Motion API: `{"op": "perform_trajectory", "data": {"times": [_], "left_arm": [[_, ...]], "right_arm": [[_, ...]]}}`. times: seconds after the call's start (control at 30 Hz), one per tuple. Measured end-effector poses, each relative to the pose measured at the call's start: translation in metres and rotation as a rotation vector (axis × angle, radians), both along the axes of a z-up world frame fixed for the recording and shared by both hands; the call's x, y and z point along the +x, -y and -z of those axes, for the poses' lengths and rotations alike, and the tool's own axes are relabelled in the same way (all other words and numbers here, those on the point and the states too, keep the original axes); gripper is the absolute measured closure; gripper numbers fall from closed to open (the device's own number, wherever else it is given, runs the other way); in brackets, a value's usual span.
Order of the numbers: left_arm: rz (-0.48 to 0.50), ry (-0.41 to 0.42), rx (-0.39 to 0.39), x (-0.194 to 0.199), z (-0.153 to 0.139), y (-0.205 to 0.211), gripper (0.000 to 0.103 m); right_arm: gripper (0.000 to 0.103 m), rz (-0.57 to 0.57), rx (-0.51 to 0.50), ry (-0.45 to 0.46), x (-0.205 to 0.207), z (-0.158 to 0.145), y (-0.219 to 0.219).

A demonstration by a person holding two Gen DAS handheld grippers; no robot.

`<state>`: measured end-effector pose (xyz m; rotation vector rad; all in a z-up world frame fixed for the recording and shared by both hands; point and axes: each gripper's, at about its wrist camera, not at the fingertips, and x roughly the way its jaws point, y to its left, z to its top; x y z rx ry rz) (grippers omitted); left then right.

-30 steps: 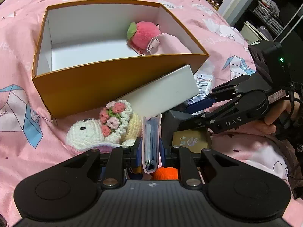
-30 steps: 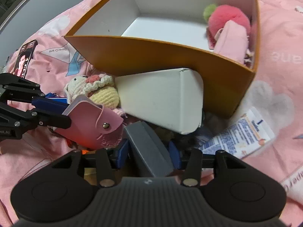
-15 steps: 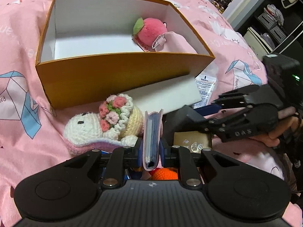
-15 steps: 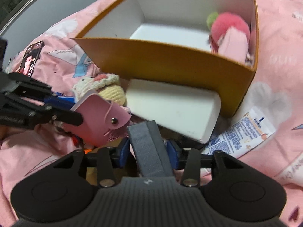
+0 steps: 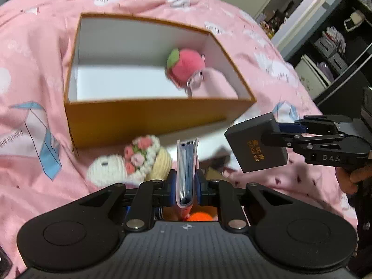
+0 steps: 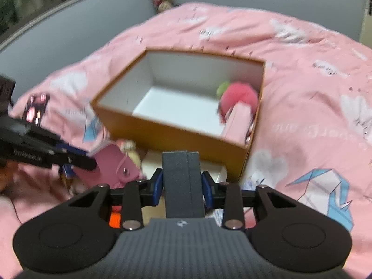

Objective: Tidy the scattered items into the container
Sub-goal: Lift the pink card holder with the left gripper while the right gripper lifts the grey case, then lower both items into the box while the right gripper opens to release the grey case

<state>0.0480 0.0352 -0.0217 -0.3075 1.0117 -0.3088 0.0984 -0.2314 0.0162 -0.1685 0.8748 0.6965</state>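
An orange cardboard box [image 5: 151,118] with a white inside lies open on the pink bedspread; a pink plush peach [image 5: 187,68] and a pink pouch [image 5: 216,86] rest in its right end. My left gripper [image 5: 186,176] is shut on a pink card holder [image 5: 186,162], held edge-on above the bed in front of the box. My right gripper [image 6: 182,179] has a dark grey box [image 6: 182,181] between its pads, and its jaws are closing on it. That grey box [image 5: 255,146] with gold lettering hangs in the air right of the card holder. The orange box [image 6: 176,137] is ahead and lower.
A crochet doll [image 5: 130,162] with flowers lies before the orange box, beside a white box [image 6: 153,165]. An orange ball [image 5: 200,216] sits under my left gripper. A phone [image 6: 36,111] lies at the bed's left. Dark shelves [image 5: 337,46] stand at the right.
Both grippers have risen. The right one has lifted the grey box off the bed and pinched it tighter. The orange box now looks smaller and farther below.
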Motion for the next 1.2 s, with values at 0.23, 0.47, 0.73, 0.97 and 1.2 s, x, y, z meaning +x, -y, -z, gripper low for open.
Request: {"op": "perform_trajectory", "data": {"times": [0.23, 0.47, 0.73, 0.97, 1.2], "left_arm": [[-0.026, 0.133, 0.062, 0.001, -0.015, 0.014, 0.085], [-0.014, 0.146, 0.101, 0.002, 0.003, 0.026, 0.085], [0.022, 0.098, 0.1, 0.009, 0.006, 0.026, 0.081], [0.021, 0.014, 0.087, 0.022, 0.015, 0.024, 0.081], [0.009, -0.022, 0.077, 0.029, 0.015, 0.023, 0.082]], "right_arm": [[0.065, 0.024, 0.056, -0.009, 0.001, 0.002, -0.028], [0.065, 0.121, 0.068, -0.089, 0.011, 0.034, -0.045], [0.063, 0.122, 0.09, -0.149, 0.012, 0.046, -0.046], [0.061, 0.124, 0.088, -0.175, 0.006, 0.053, -0.043], [0.064, 0.146, 0.094, -0.172, 0.001, 0.054, -0.035]]}}
